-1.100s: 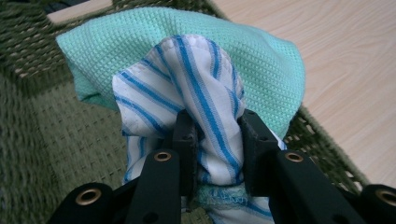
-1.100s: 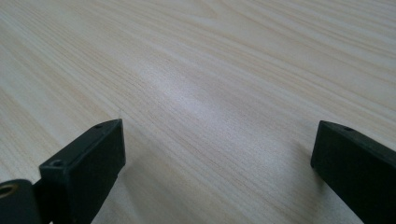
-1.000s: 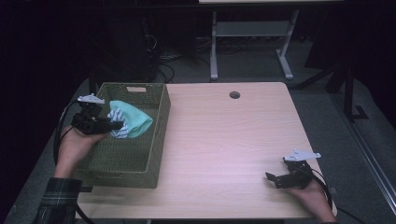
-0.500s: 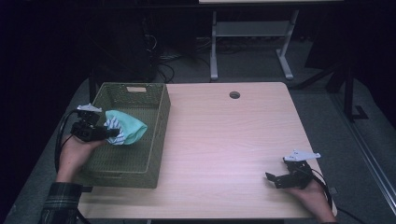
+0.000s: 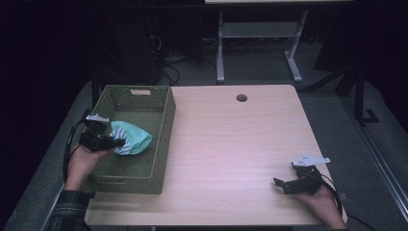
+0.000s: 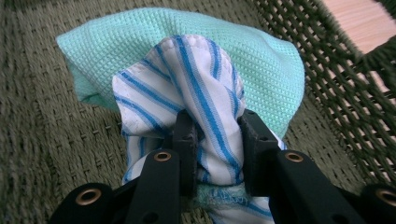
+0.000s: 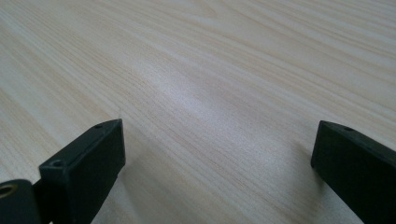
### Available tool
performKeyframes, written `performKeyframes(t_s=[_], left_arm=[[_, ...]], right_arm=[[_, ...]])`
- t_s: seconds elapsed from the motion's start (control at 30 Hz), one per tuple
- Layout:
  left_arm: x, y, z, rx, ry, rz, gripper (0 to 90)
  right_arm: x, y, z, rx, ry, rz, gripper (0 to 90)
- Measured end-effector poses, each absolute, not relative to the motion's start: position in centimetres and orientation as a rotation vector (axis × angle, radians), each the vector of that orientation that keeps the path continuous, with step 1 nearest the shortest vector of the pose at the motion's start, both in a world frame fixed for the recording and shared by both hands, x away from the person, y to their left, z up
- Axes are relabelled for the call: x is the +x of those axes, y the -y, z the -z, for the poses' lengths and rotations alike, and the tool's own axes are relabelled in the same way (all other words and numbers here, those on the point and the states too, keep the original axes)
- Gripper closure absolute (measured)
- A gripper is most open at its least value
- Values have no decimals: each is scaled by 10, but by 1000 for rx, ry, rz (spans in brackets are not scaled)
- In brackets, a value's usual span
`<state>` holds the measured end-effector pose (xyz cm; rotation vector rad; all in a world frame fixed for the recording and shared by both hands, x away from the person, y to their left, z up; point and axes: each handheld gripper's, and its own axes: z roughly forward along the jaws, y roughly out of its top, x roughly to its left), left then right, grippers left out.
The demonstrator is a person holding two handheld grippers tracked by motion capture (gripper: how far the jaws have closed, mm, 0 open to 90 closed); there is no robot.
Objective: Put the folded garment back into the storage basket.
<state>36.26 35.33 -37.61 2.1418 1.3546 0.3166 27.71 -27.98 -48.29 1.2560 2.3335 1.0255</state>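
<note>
Two black jaws of the left gripper [image 6: 212, 140] clamped on a bunched striped cloth [image 6: 187, 88] wrapped with a green cloth [image 6: 261, 51], bundle jutting right from the fingers, low inside the basket [image 5: 159, 144] at the table's [image 5: 240, 144] left. One basket, two cloths, two grippers counted; right gripper [image 7: 219, 154] gaping wide, holding nothing, resting well apart at the near right.
</note>
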Motion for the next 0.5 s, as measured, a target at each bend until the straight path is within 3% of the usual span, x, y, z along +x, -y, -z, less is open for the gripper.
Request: performKeyframes(t_s=[0.5], left_arm=[[375,-344,397,2238,-1362,-275,684]], right_arm=[[277,280,483,1255,-2333,-1024,25]])
